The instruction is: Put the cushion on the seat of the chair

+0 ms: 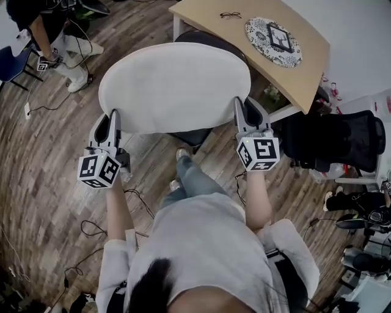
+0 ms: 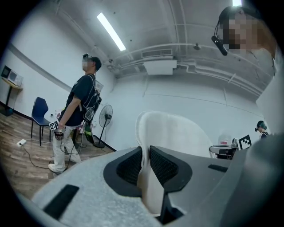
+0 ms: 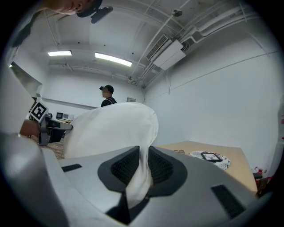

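Note:
A round white cushion [image 1: 174,85] hangs flat between my two grippers, above the dark seat of a chair [image 1: 194,136] that shows only at its edges. My left gripper [image 1: 113,120] is shut on the cushion's near left rim, and the fabric [image 2: 144,175] is pinched between its pads. My right gripper [image 1: 244,110] is shut on the near right rim, with the cloth [image 3: 142,170] squeezed between its pads. In both gripper views the cushion [image 2: 171,133] [image 3: 111,128] rises upright in front of the jaws.
A wooden table [image 1: 305,58] with a patterned round mat [image 1: 274,41] and glasses [image 1: 230,15] stands behind the chair. A black office chair [image 1: 333,140] is to the right. A person [image 1: 55,36] stands at the far left by a blue chair [image 1: 12,61]. Cables lie on the floor.

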A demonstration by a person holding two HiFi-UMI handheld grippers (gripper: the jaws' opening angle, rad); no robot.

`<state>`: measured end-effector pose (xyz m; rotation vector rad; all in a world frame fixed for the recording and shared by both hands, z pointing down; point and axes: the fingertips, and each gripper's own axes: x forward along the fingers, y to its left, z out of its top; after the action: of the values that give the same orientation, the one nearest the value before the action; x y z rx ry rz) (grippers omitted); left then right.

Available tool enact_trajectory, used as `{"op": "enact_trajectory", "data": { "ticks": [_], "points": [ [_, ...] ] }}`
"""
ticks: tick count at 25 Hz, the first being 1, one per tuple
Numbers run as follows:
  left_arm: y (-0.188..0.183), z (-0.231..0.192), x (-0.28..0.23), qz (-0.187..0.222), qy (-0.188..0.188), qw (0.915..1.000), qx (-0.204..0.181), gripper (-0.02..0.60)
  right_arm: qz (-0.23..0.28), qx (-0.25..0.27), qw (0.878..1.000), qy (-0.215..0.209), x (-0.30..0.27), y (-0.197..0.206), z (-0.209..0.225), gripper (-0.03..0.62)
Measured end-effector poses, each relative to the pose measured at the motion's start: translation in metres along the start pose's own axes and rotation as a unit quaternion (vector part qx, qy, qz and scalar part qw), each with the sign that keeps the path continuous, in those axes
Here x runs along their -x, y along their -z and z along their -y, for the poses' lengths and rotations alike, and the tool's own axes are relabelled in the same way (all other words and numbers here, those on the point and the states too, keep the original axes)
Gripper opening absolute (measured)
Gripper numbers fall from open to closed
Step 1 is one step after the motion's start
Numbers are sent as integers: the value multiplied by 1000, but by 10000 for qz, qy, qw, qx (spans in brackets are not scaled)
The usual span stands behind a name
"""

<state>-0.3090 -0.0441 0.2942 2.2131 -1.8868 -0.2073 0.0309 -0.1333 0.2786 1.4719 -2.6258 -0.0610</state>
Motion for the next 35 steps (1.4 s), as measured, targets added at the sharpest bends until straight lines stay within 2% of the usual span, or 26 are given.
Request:
{"op": "enact_trajectory", "data": {
  "ticks": [9, 17, 25, 35],
  "points": [
    [37, -23, -61, -662, 140, 9977, 92, 43, -556, -304, 9979, 162, -41, 48, 19, 48],
    [91, -35, -123, -1346, 139, 9907, 161, 43, -1137, -666, 9907, 332, -73, 111, 46, 48],
    [155, -45, -176, -2086, 125, 9777, 204, 43, -1789, -1042, 9772, 462, -96, 186, 67, 48],
    [239, -58, -220, -2963, 187, 9548, 150, 43, -2466, -1634, 9526, 706, -109, 285, 79, 48]
  ]
}}
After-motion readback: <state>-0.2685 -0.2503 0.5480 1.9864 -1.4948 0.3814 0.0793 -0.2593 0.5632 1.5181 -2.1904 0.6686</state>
